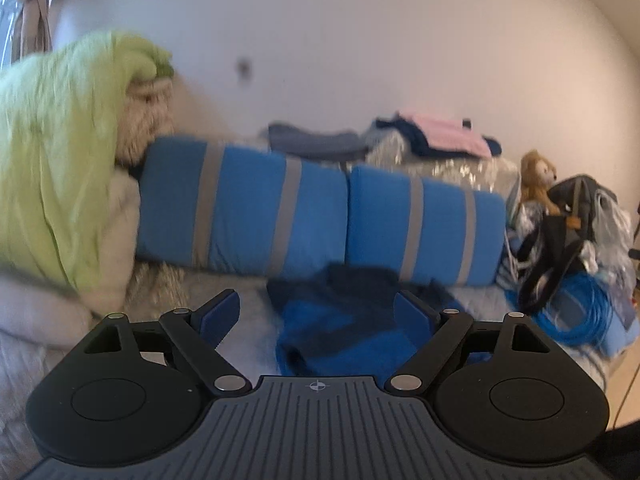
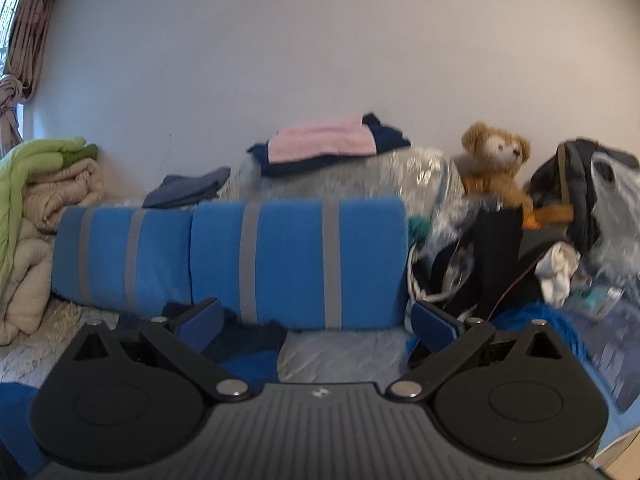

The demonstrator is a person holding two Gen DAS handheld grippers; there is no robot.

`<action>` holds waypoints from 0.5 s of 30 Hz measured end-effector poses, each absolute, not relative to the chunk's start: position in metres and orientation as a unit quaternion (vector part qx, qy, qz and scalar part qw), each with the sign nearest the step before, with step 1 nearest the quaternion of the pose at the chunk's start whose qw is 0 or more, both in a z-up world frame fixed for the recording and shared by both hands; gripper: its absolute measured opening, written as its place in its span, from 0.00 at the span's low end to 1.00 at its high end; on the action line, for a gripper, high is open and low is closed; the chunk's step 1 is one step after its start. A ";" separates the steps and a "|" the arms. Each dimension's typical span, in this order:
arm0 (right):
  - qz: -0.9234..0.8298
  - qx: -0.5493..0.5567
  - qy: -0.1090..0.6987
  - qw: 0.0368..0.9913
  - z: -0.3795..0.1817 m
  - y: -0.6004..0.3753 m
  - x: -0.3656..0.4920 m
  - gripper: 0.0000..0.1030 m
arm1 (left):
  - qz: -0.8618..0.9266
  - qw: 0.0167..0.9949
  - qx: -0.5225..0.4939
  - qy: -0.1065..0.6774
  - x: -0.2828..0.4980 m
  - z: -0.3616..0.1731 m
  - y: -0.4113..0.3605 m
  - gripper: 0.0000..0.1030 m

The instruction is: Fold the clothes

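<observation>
While both of my grippers hang over the bed, neither has anything in it. My left gripper (image 1: 318,312) has its jaws spread wide, and between the blue pads I look straight down onto the blue garment (image 1: 352,320), but the pads do not touch it as far as I can tell. My right gripper (image 2: 318,320) is just as wide open and bare, with only the pale bedcover (image 2: 340,352) showing in the gap and a corner of the same garment under its left pad.

That garment, two shades of blue, lies rumpled on the bedcover just in front of the striped blue cushions (image 1: 320,212). It is bunched and creased, with no clean edge laid out, so I judge that its folding has not begun.

Some work looks finished already: behind the cushions, a pink piece (image 2: 322,140) sits flat and square on a dark blue one, and a grey-blue piece (image 2: 188,190) lies flat beside them. I take those for folded clothes.

What I think is left is to take hold of the blue garment, spread it flat and fold it. On the right a heap of bags and loose cloth (image 2: 560,240) sits near the teddy bear (image 2: 496,164); whether any of it is clothing I cannot say
</observation>
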State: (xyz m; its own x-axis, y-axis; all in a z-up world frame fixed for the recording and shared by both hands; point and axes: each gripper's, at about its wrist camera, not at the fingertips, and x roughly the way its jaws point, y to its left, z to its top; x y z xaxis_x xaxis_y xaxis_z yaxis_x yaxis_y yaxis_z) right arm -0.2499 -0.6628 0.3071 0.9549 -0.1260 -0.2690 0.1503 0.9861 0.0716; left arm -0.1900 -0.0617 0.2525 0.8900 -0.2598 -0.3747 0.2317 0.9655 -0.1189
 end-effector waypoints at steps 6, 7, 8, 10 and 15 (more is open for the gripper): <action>-0.059 0.057 0.167 0.982 0.271 -0.656 -0.238 1.00 | -0.145 0.957 0.002 0.251 -0.187 0.188 -0.078 0.83; -0.059 0.054 0.172 0.982 0.267 -0.654 -0.235 1.00 | -0.151 0.954 0.013 0.257 -0.187 0.181 -0.081 0.83; -0.058 0.052 0.176 0.981 0.263 -0.652 -0.233 1.00 | -0.156 0.952 0.025 0.264 -0.187 0.174 -0.084 0.83; -0.054 0.049 0.183 0.980 0.256 -0.649 -0.230 1.00 | -0.168 0.947 0.039 0.270 -0.190 0.164 -0.085 0.83; -0.046 0.049 0.196 0.978 0.243 -0.641 -0.221 1.00 | -0.186 0.937 0.079 0.285 -0.191 0.141 -0.089 0.83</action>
